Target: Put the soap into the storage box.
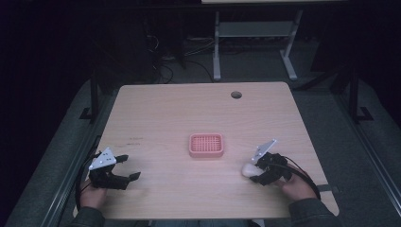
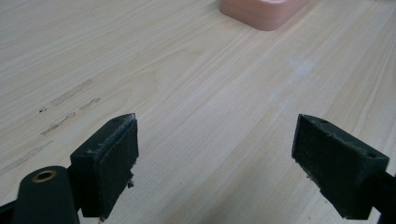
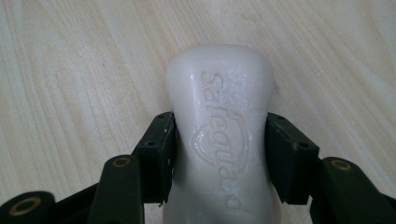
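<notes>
Closest to the person's edge of the pale wooden desk [image 1: 198,113], two sleeved forearms come in, each hand holding a black two-jaw gripper. On the person's right, the right gripper [image 1: 253,174] is clamped on a white, waisted bar of soap [image 1: 247,169] with a brand name pressed into its top face; in the right gripper view the two black pads [image 3: 161,149] press against the narrow middle of the bar of soap [image 3: 219,121] from both sides, and the bar lies flat on the wood, pointing away from the jaws. No earlier moment is to hand, so nothing can be said of how the grip came about. Over on the other side, the left gripper [image 1: 131,166] rests near the front left corner of the desk with its jaws spread wide and only bare wood grain between them, as the left gripper view confirms [image 2: 215,163]. Between the two hands and a little farther back sits a pink, rectangular plastic soap dish [image 1: 206,145] with a slotted grid floor, well apart from the soap and from both grippers. Its corner peeks into the top of the left gripper view [image 2: 261,11].
</notes>
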A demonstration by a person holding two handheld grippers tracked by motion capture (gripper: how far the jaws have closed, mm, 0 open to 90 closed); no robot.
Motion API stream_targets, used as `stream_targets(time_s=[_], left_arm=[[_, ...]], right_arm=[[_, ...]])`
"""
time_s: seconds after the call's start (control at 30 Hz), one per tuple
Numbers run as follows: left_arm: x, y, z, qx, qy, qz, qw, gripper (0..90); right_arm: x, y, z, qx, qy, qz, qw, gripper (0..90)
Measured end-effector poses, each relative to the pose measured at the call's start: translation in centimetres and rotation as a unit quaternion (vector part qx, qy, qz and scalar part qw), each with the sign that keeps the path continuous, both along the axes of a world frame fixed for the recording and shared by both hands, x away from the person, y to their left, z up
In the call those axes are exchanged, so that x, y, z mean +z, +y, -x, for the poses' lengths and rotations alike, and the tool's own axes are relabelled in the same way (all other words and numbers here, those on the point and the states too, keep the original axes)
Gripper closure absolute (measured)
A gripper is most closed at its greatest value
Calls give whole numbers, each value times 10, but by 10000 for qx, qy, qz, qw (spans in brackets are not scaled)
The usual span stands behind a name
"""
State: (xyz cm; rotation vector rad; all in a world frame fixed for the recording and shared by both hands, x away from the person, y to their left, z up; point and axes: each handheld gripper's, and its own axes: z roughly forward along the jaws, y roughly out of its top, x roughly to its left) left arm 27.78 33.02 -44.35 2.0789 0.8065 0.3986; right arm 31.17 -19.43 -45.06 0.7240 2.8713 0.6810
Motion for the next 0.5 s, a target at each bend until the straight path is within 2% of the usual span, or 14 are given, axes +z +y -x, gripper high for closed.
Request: stream_targets(time_s=[0.5], left_arm=[[0, 0, 0, -40, -12, -62, 10000, 140]], right_arm=[[-1, -3, 0, -25, 5, -101, 9999, 472]])
